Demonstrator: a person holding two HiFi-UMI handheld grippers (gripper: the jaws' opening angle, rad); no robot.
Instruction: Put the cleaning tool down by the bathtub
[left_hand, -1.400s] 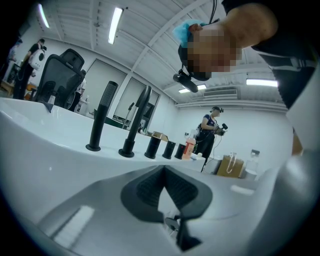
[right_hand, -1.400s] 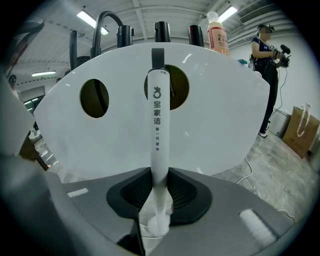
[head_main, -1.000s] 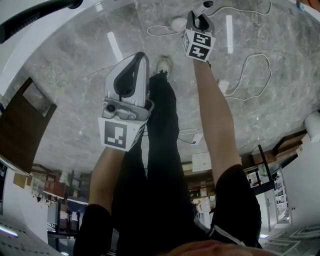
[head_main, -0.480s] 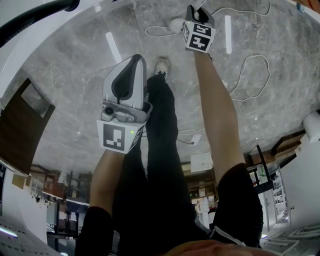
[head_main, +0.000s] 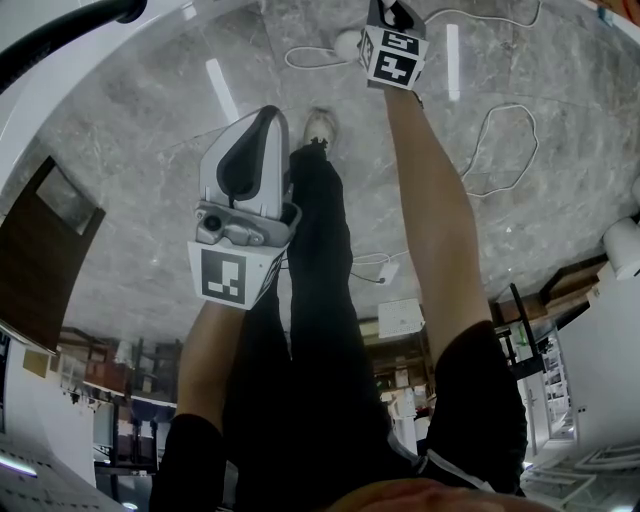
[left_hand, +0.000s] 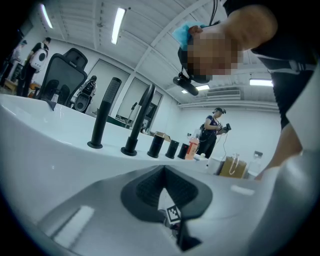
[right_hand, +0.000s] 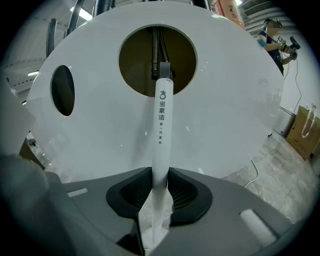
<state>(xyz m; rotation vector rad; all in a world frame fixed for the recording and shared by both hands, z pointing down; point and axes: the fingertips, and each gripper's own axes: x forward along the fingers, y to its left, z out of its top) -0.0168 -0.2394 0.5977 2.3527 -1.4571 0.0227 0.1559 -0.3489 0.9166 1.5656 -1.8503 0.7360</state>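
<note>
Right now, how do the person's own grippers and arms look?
The left gripper and the right gripper are grey shells with dark ribbed pads. Each carries a white cube with black square markers. Short black sleeves cover the upper arms.

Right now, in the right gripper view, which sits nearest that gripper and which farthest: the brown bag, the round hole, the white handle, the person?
1. White handle, held in the right gripper, centre.
2. Round hole, straight ahead in the bathtub wall.
3. Brown bag, on the floor, far right.
4. Person, top right, in the background.
</note>
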